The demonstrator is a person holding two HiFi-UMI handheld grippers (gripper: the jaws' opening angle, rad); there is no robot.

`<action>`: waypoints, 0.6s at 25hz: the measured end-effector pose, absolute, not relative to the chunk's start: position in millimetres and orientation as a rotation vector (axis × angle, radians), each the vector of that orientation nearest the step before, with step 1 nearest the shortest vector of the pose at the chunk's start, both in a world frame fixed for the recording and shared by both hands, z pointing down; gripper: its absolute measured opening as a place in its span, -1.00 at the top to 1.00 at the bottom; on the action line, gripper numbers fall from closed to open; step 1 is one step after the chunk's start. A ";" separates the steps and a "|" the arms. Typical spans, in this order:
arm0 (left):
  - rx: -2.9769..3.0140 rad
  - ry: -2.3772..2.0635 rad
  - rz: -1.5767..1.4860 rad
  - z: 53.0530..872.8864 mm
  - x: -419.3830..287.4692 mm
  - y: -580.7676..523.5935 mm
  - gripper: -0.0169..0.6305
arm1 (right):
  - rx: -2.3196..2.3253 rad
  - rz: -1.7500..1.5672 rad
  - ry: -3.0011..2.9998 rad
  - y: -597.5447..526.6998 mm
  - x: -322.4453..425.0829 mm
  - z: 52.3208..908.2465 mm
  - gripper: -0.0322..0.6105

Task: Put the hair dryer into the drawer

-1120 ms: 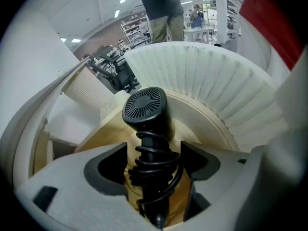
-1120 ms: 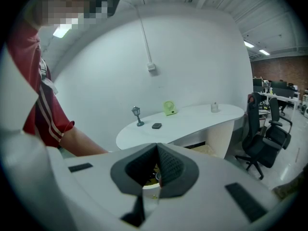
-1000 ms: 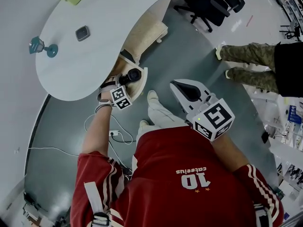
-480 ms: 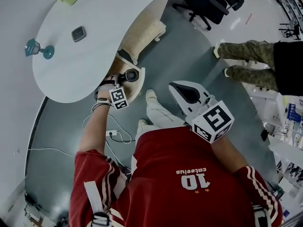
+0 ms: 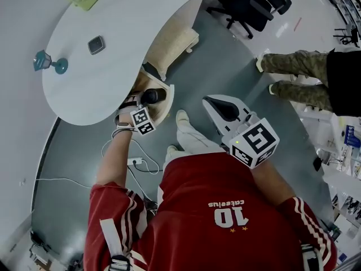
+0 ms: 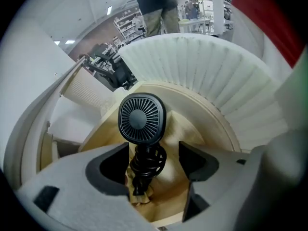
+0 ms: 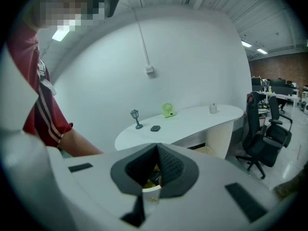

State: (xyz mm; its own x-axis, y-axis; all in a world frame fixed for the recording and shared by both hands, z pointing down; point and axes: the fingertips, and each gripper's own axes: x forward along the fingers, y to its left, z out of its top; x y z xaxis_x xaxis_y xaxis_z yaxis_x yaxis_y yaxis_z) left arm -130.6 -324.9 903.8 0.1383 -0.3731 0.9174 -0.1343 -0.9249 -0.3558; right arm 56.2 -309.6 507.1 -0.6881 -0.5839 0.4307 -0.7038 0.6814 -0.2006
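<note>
Inside drawer, black hair dryer (cord coiled)

Even overhead lighting; fisheye bending, dark corners.

In the left gripper view, the hair dryer's handle end at 6 o'clock sinks out of sight behind the left hand-held gripper. Its jaws have just been opening, and the cord-wrapped handle stands between them, clear of both pads. In the head view, that gripper covers the handle, and the drawer's far part lies under the surface. A standing person at 3 o'clock is cut off by the edge, legs only. The dark item on the surface is too small to identify. Below the right hand-held gripper's closed tips, only an unclear sliver shows.
</note>
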 end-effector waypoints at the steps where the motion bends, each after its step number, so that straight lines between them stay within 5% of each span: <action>1: -2.222 0.521 -1.874 899.4 -131.5 -322.6 -0.07 | 1.014 0.502 -2.569 -308.5 55.0 504.0 0.89; 15: -2.431 0.925 -1.743 835.5 -152.4 -277.5 -0.03 | 1.027 0.408 -2.637 -274.8 36.9 455.2 0.89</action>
